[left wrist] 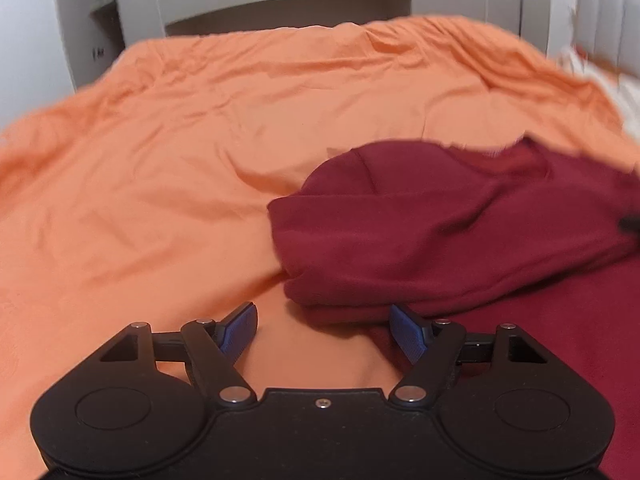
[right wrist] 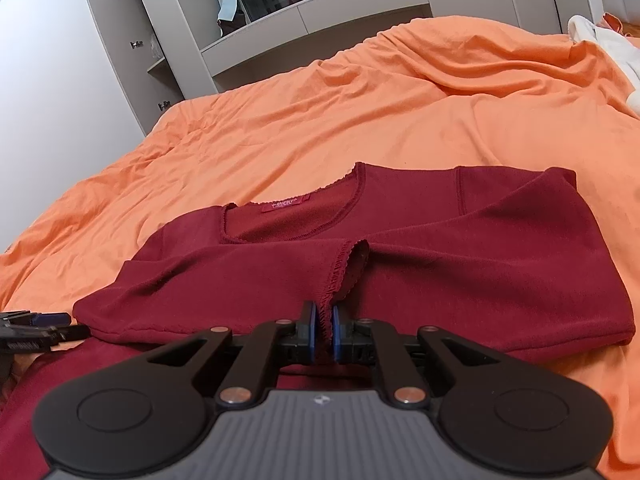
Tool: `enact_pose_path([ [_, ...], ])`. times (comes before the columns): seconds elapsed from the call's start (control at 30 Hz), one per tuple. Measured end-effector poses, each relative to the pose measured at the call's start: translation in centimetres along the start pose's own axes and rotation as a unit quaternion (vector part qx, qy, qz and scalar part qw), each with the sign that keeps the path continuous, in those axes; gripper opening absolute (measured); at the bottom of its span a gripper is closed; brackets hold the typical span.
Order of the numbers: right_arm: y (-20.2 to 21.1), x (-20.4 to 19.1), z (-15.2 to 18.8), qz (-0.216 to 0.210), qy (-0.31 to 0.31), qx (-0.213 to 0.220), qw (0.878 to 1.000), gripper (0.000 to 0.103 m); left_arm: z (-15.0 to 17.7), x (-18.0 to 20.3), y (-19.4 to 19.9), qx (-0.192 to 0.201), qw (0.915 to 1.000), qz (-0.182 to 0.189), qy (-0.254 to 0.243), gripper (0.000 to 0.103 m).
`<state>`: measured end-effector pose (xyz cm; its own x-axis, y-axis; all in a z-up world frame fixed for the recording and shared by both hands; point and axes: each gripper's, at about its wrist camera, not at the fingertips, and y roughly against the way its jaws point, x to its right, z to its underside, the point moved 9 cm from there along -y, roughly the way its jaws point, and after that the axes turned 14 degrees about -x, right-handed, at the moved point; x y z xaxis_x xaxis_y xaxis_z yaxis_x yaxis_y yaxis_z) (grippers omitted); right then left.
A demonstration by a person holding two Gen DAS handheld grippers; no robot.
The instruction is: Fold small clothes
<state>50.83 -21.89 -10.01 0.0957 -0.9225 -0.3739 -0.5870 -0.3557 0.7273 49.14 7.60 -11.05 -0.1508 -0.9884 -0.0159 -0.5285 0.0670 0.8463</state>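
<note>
Pinching a scalloped cuff of the maroon top [right wrist: 400, 248], the right gripper [right wrist: 325, 330] is clamped shut; the left gripper [left wrist: 324, 330], jaws wide and empty, sits beside the top's left fold, its length running crosswise

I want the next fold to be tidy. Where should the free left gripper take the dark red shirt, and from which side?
Probably the folded edge of the dark red shirt, just ahead of the open left gripper. Come in low from the near side: that edge lies thick on the orange sheet.

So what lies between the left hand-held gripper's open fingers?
Only bare orange bedsheet between the left hand-held gripper fingers; the red top sits just ahead, in the left wrist view.
</note>
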Motion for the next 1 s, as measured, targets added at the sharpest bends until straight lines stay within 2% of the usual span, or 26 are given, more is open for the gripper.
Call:
enact_pose_path([
  [0.1,-0.2,0.1,0.2,0.001,-0.003,-0.005,1.000,0.010,-0.3,-0.9,0.3,0.002,0.9957,0.067,0.063,0.076],
  [0.2,-0.3,0.1,0.3,0.004,-0.001,-0.008,1.000,0.011,-0.5,-1.7,-0.5,-0.006,0.9893,0.088,0.116,0.074],
  [0.3,-0.3,0.2,0.4,0.002,-0.002,-0.009,1.000,0.011,-0.6,-2.6,-1.5,-0.019,0.9842,0.081,0.156,0.054],
  [0.37,-0.3,0.2,0.5,0.001,-0.002,-0.009,1.000,0.011,-0.5,-2.7,-1.8,-0.024,0.9815,0.085,0.170,0.027],
  [0.47,-0.2,0.1,0.5,0.004,0.004,-0.010,1.000,0.011,-0.6,-2.7,-1.5,-0.016,0.9796,0.089,0.179,0.011],
  [0.57,-0.2,-0.3,0.6,0.008,0.014,-0.011,1.000,0.011,-0.8,-3.2,-0.7,0.002,0.9723,0.094,0.214,0.008],
  [0.67,-0.3,-0.6,0.8,0.013,0.029,-0.022,0.999,0.011,-0.7,-3.5,-0.6,-0.003,0.9761,0.063,0.208,0.008],
  [0.8,-0.6,-0.8,1.1,0.018,0.037,-0.031,0.999,0.011,-0.2,-3.3,-2.3,-0.031,0.9794,0.039,0.196,0.008],
  [0.93,-0.4,-0.6,1.2,0.015,0.032,-0.031,0.999,0.015,-0.4,-3.3,-1.7,-0.023,0.9803,0.050,0.190,0.009],
  [1.0,-0.1,-0.4,1.2,0.010,0.026,-0.029,0.999,0.017,-0.5,-3.2,-1.3,-0.017,0.9801,0.061,0.188,0.015],
])
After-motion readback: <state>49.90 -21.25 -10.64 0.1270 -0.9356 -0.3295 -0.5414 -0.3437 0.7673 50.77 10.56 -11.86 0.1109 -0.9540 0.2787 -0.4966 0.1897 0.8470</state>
